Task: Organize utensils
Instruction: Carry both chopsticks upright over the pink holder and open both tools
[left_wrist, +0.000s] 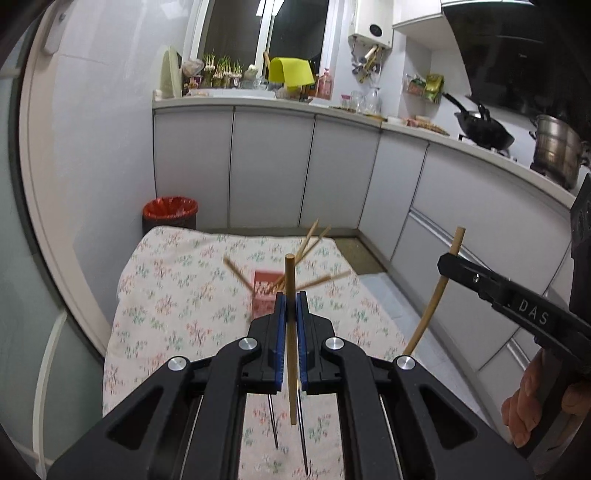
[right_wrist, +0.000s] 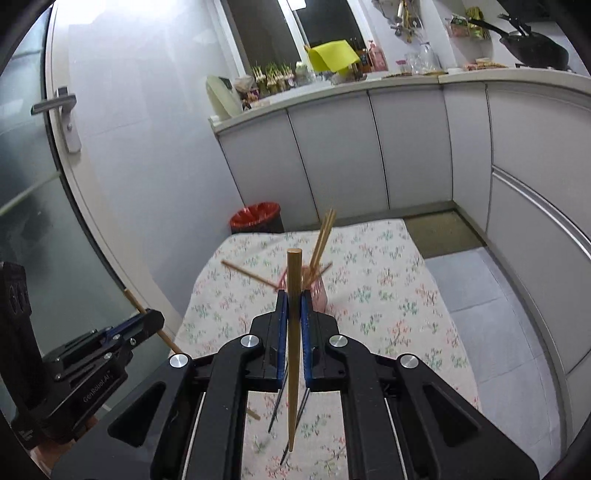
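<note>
A wooden chopstick (left_wrist: 291, 332) stands nearly upright, pinched between the blue pads of the left gripper (left_wrist: 291, 306), its ends poking out above and below. The right gripper (right_wrist: 294, 306) is clamped the same way on a second chopstick (right_wrist: 293, 332). Just beyond both, a pink holder (right_wrist: 319, 295) with more chopsticks (right_wrist: 321, 236) fanning out sits on a table under a flowered cloth (left_wrist: 177, 295). Behind are grey kitchen cabinets (left_wrist: 269, 166) and a red-lined bin (left_wrist: 170, 212).
</note>
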